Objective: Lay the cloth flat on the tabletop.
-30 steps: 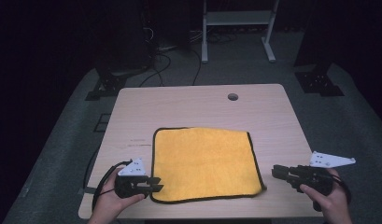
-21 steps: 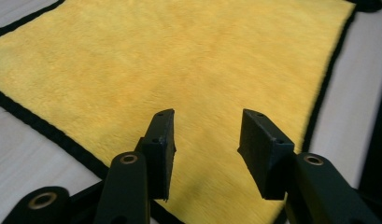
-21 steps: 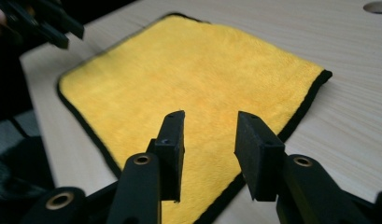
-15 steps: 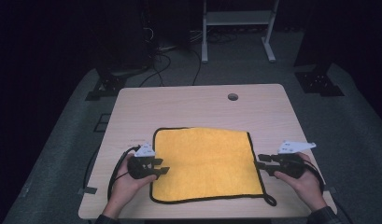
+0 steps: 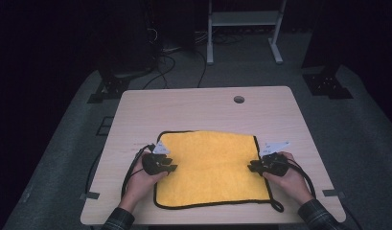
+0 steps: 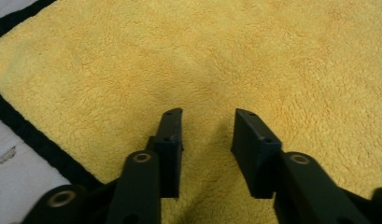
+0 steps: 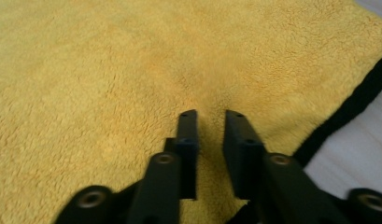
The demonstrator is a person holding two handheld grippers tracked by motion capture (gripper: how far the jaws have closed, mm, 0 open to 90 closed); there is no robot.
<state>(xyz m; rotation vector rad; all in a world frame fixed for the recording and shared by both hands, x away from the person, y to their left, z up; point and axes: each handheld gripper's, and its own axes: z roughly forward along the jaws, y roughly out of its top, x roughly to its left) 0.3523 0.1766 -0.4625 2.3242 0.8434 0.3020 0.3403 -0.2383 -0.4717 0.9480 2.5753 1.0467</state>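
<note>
Left gripper [image 5: 170,166]: I have it at the left edge of the yellow towel [image 5: 213,167], lower left of the high view. Its jaws have just been closing; in the left gripper view [image 6: 205,133] a raised ridge of pile sits between them, but I cannot tell whether the pads press on it.
Right gripper [image 5: 252,166]: mirrored at the towel's right edge. Its jaws have also just been closing and stand narrow in the right gripper view [image 7: 208,128], pile bunched between them; grip not confirmed.
Towel: lies flat and spread on the table [image 5: 193,105], lower centre of the high view, black hem on all sides.
Done: both tongs placed on opposite edges.
Left: as I judge it, securing both pinches, then lifting and folding.
</note>
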